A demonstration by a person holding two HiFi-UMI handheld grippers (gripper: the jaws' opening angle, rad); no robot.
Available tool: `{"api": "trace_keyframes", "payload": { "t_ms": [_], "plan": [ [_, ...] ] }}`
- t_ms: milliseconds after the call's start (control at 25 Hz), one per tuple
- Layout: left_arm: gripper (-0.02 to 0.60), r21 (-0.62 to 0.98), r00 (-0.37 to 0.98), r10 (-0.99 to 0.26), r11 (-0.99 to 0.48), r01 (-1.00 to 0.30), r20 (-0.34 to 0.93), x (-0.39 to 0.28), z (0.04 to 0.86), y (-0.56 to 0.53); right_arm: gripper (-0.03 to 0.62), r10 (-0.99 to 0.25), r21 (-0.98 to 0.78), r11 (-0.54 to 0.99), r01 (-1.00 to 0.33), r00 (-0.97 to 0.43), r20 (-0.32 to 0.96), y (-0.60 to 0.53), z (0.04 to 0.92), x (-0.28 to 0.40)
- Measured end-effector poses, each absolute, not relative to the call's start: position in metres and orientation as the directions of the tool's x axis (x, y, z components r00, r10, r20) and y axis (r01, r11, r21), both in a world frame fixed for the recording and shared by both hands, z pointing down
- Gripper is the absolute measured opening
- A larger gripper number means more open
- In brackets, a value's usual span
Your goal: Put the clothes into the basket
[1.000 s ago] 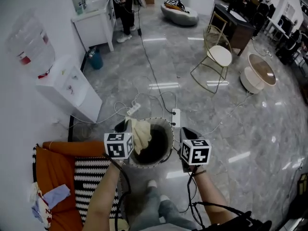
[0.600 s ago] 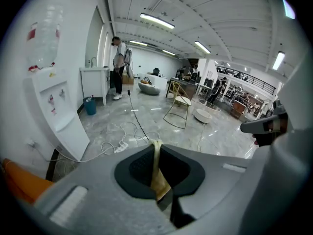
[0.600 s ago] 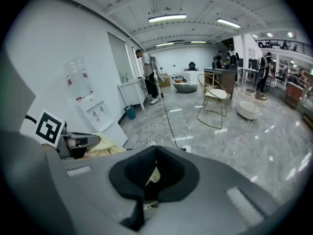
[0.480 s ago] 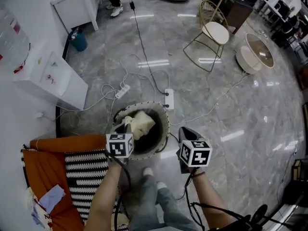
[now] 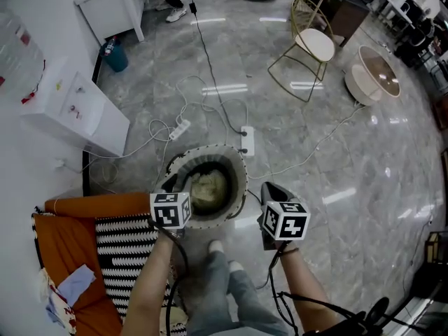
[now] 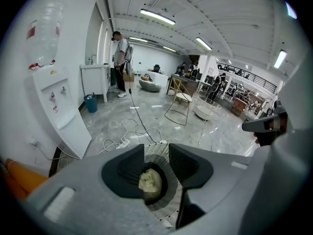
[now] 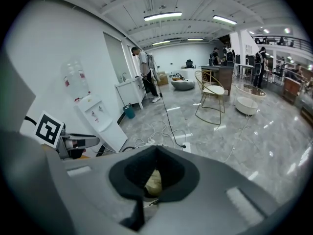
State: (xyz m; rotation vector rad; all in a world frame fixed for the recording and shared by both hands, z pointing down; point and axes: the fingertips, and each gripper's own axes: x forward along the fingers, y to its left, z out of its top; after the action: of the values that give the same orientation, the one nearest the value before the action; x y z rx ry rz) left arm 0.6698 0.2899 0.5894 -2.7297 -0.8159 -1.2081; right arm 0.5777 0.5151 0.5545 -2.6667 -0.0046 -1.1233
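Item: cream garment [image 5: 208, 186], dropped to the bottom of the basket [image 5: 241, 177]; we note the left claw [image 6: 156, 163] just opened wide and empty (right claw [image 7: 155, 151] closed on nothing), so one piece is delivered.

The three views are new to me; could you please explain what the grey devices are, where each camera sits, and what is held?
A person carries two hand-held grippers. The head view looks down from the person's head; each gripper view looks along that gripper's own jaws. On the floor stands a basket with a cloth inside. The left gripper has just been opening its jaws; nothing is between them. The right gripper is shut and empty.
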Motion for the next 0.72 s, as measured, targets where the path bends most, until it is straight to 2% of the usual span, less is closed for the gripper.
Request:
{"api": "trace_keyframes", "payload": {
  "t_ms": [400,720],
  "plan": [
    [0.155,0.164,0.645,0.379,-0.915,0.368,0.663,0.625,0.550,0.238,0.003,-0.159,-0.223,-0.975,-0.008,0.727,0.668,0.482,0.517,0.566],
    [0.153,0.138,0.763,0.249,-0.968,0.207,0.597,0.555,0.495,0.161,0.003,-0.298,-0.241,-0.952,-0.188,0.744,0.599,0.423,0.477,0.554]
  ]
}}
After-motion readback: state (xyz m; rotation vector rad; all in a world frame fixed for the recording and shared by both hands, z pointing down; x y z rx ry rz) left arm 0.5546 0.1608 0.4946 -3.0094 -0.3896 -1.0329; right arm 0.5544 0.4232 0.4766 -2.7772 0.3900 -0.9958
